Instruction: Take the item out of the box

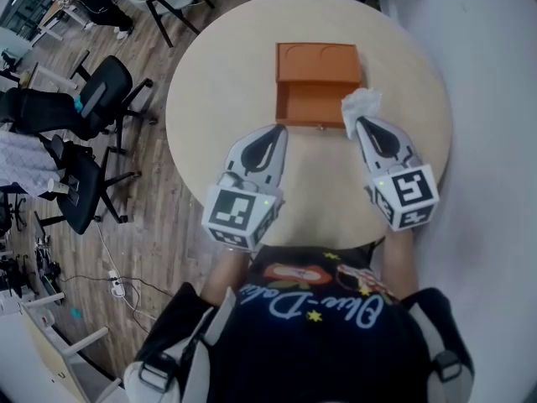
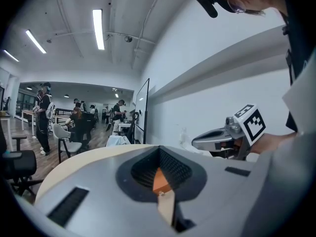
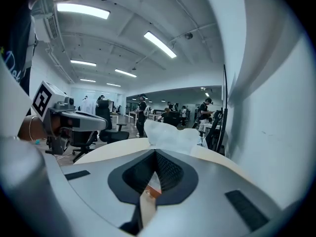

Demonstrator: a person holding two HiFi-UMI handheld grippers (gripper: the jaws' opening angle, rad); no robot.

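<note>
Right tongs [image 1: 353,123] on white wad [image 1: 362,102] — pinch hidden.

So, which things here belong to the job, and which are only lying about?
Job: orange box, open on the round table; white crumpled item, held in the right gripper by the box; left gripper at the box's front.
Lying about: office chairs; cables.

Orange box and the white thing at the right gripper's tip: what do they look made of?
The orange box looks like matte cardboard or thin board: flat even colour, no gloss, straight edges; plastic isn't ruled out. The white item looks like crumpled tissue or thin paper: irregular creases, ragged soft outline, matte.
</note>
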